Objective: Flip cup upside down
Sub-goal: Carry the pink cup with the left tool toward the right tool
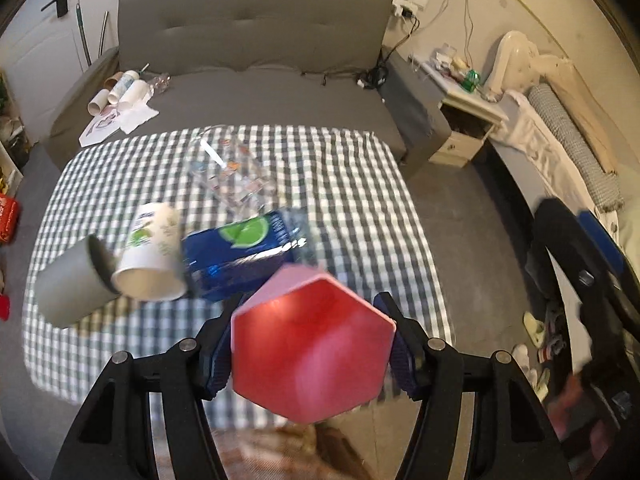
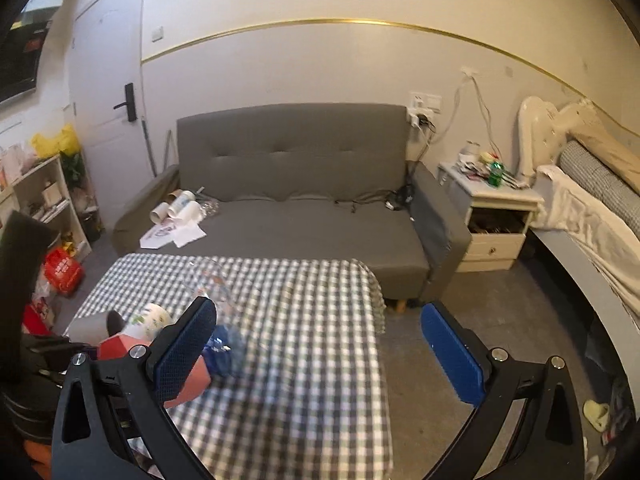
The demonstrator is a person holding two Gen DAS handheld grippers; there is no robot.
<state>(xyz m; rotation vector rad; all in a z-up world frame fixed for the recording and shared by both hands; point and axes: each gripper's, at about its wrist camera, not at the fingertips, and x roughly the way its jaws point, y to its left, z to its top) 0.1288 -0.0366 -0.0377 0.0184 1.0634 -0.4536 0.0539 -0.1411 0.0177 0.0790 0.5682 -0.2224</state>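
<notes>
the task is being judged as under way, not finished. on the left of the checked table (image 1: 360, 168), a grey cup (image 1: 70, 284), a white paper cup (image 1: 150, 256) and a blue bottle (image 1: 244, 248) are being seen lying on their sides, with a clear glass (image 1: 228, 172) behind them; none of these is being handled.

toward the middle of the left wrist view, the pink hexagonal cup (image 1: 312, 344) is being held by the left gripper (image 1: 312, 344), whose jaws are being pressed against two opposite sides of it. the cup is being carried above the near edge of the table, seemingly off the cloth. its open mouth is being turned toward the camera, so its long axis is running roughly along the fingers, base pointing away toward the sofa (image 1: 256, 32). the grasp and lift are being counted as done; the rest of the turn, until the mouth is facing down, and the setting down are being counted as left.

further right, the right gripper (image 2: 320, 348) is being held with its jaws wide apart and nothing between them, over the table's right part.
</notes>
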